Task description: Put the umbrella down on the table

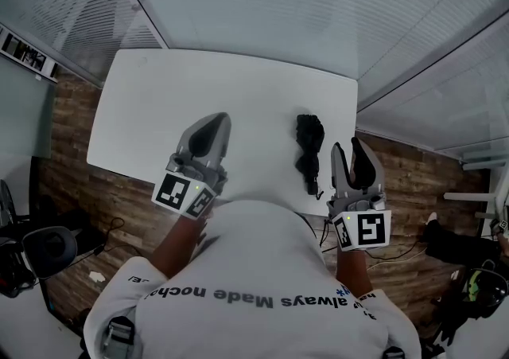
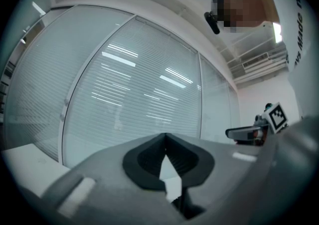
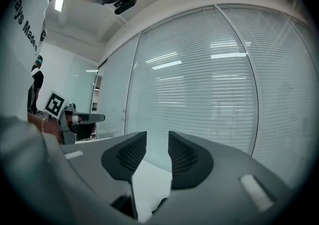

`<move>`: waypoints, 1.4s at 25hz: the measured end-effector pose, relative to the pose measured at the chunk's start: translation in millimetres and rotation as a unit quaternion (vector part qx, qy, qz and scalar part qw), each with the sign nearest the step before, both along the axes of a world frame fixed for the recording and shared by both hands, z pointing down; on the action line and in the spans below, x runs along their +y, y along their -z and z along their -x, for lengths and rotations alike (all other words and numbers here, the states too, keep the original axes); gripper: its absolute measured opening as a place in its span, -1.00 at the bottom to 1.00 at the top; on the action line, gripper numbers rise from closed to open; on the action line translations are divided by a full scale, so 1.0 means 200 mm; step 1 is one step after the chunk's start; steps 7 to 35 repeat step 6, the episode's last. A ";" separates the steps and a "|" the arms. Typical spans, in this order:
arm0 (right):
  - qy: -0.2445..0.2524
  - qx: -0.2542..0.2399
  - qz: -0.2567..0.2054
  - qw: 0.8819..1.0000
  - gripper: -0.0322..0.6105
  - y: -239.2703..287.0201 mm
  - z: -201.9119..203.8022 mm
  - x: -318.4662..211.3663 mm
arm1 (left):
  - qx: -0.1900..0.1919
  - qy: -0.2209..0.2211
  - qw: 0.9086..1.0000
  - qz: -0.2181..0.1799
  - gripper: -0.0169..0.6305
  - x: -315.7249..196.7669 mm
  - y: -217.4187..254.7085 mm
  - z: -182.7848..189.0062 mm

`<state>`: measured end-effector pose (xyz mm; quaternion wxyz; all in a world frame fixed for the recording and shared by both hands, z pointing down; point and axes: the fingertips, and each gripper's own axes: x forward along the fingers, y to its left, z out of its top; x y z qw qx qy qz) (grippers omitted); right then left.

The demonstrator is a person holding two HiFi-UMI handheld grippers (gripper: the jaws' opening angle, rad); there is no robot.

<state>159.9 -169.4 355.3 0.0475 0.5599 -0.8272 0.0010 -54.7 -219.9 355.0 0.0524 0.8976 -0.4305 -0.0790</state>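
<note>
White table [image 1: 159, 95], partly hidden, holds umbrella [image 1: 309, 146]; left gripper [image 1: 216, 119] fingers together, right gripper [image 1: 347, 145] fingers slightly spread.

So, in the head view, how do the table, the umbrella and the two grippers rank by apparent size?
1. table, by far the largest.
2. left gripper and right gripper: they look alike, so no ranking; both are nearer the camera, which enlarges them.
3. umbrella, lying on the table.
</note>
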 end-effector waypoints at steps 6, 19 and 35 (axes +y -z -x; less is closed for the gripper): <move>0.000 -0.003 0.001 1.000 -0.47 -0.02 0.00 -0.03 | 0.001 0.001 1.000 0.000 -0.94 -0.03 -0.02 0.00; 0.000 -0.003 0.001 1.000 -0.47 -0.02 0.00 -0.03 | 0.001 0.001 1.000 0.000 -0.94 -0.03 -0.02 0.00; 0.000 -0.003 0.001 1.000 -0.47 -0.02 0.00 -0.03 | 0.001 0.001 1.000 0.000 -0.94 -0.03 -0.02 0.00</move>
